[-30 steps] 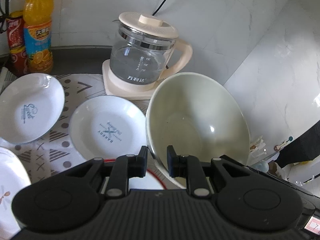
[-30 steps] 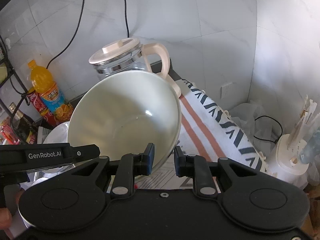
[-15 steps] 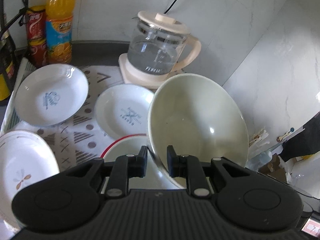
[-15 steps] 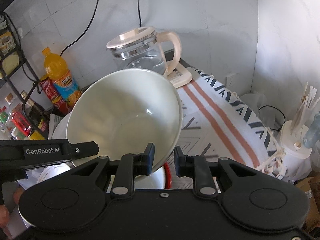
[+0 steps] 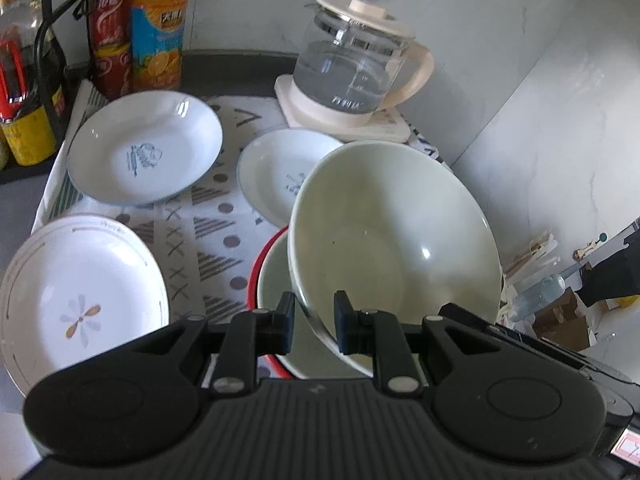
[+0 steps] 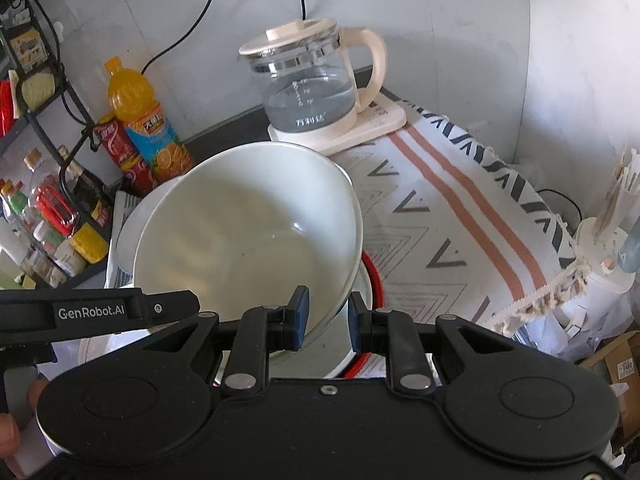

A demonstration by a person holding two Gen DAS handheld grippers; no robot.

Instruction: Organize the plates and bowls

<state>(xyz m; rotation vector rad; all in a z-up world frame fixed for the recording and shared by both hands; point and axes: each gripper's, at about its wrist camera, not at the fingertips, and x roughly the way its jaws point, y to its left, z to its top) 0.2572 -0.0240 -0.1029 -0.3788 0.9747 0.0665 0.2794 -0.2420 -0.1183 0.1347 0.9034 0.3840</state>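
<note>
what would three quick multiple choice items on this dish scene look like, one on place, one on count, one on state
1. Where is the red-rimmed bowl?
A. under the big cream bowl
B. on the kettle
C. on the flower plate

2. How many plates lie flat on the cloth in the left wrist view?
A. one
B. three
C. five

3. How is the big cream bowl held?
A. lying loose
B. by the left tongs only
C. rim pinched by both left and right tongs

Answers: 1 A, its red rim shows just beneath the tilted bowl. 2 B, two blue-print plates plus the flower plate. 3 C, each wrist view shows pads clamping the rim.
</note>
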